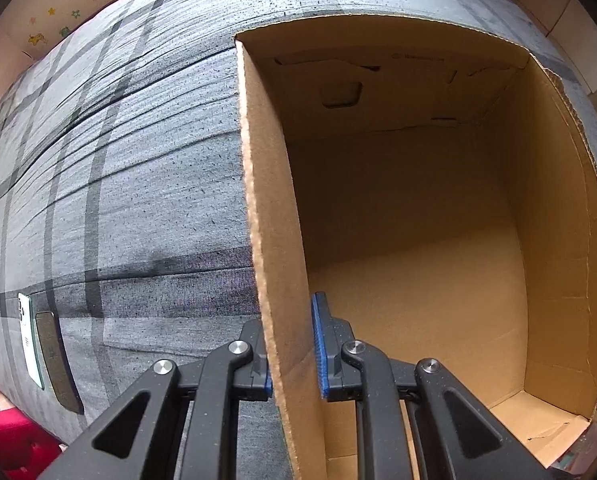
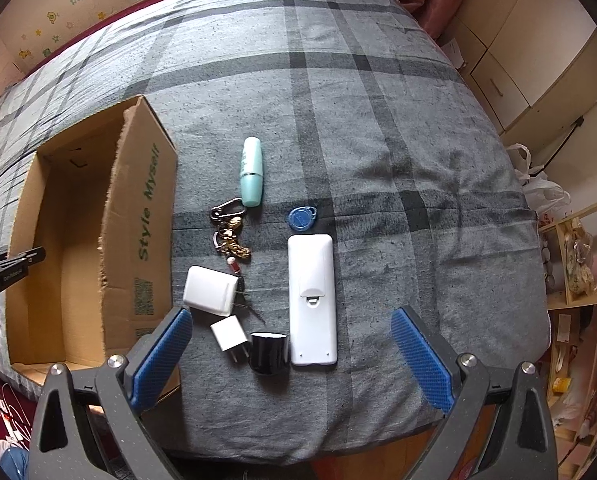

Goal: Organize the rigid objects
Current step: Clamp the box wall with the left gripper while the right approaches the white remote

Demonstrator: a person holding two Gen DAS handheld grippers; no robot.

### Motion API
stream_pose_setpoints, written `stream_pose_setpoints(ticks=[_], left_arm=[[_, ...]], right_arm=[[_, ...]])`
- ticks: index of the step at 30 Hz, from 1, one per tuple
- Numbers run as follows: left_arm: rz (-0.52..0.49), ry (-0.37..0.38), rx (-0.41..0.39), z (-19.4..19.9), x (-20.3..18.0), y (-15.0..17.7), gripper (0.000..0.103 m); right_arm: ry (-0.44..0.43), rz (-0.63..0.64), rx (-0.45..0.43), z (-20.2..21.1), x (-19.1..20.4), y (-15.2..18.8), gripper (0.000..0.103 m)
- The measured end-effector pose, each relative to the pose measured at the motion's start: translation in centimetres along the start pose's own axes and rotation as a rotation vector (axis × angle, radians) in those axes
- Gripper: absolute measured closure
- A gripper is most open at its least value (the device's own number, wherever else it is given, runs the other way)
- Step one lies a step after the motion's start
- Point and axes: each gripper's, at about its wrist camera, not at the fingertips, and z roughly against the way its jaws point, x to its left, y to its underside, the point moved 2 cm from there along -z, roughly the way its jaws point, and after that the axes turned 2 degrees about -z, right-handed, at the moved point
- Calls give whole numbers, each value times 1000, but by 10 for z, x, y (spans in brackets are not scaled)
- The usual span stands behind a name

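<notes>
We have the left gripper [image 1: 294, 354] clamped on the cardboard box's [image 1: 418, 280] side wall, likely to steady it for loading. Right gripper [image 2: 290, 354] hangs wide open, empty, above the black cap [image 2: 269, 352], small charger [image 2: 229, 334] and white remote [image 2: 311, 300] near the bed's [image 2: 378, 120] front edge, beside the box.

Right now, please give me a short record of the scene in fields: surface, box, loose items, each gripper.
surface: grey plaid blanket
box: open cardboard box, nothing visible inside
loose items: white remote, mint tube, blue key fob, keyring, two white chargers, black cup
left gripper: shut on the box wall
right gripper: open above the items
</notes>
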Motion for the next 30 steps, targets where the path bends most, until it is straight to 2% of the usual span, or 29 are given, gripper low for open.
stream_pose_setpoints(ticks=[3,12,17,21,23,30], left_arm=[[-4,-1,-4,-1,2,-1,87],[3,-7,-4,-1,0,0,87],[8,-11,-9,-1,0,-1,87],[7,-10,-13,-1,0,1,87],[8,-8,-12,0,0,1,87],[22,4,-12,0,4,0,87]], right_arm=[[20,20,11,-15,-6,-3,5],[37,57,74,-71,-15,-12,6],[19,-1,150,-106,-24,-8,8],[27,-34,174,-125,-30,-7,9],[26,-33,185,-132,-31,-6,11],[-22,-22,222,-148,-23,-2,29]])
